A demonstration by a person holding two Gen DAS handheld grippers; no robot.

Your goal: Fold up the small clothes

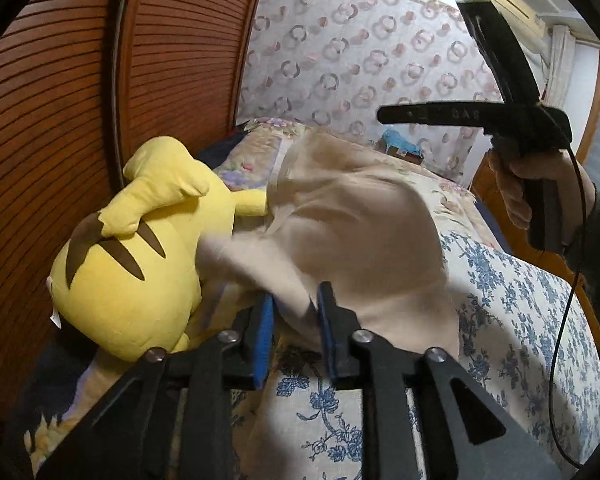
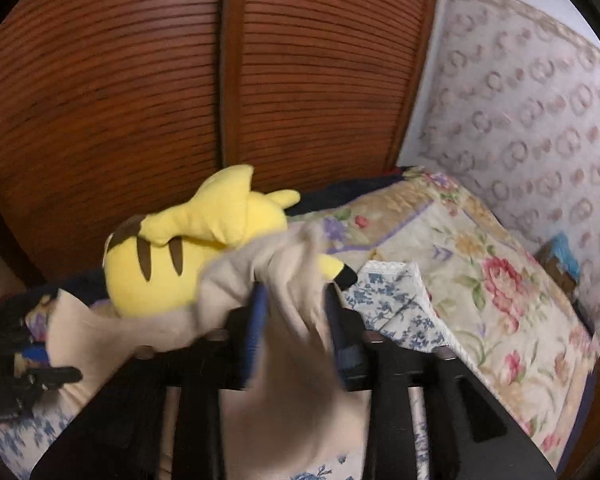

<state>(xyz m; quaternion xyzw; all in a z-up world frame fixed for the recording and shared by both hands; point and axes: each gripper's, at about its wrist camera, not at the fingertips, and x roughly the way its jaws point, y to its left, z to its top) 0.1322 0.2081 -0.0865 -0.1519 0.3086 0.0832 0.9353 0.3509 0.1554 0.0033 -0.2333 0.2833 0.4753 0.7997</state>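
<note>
A small beige garment is held up above the bed, blurred by motion. My left gripper is shut on one edge of it, cloth pinched between the blue pads. My right gripper is shut on another part of the same beige garment, which drapes over its fingers. In the left wrist view the right gripper's body and the hand holding it show at upper right. In the right wrist view the left gripper shows at the left edge.
A yellow plush toy lies on the bed against brown slatted wardrobe doors; it also shows in the right wrist view. The bed has a blue floral cloth and a rose-patterned quilt. A patterned wall stands behind.
</note>
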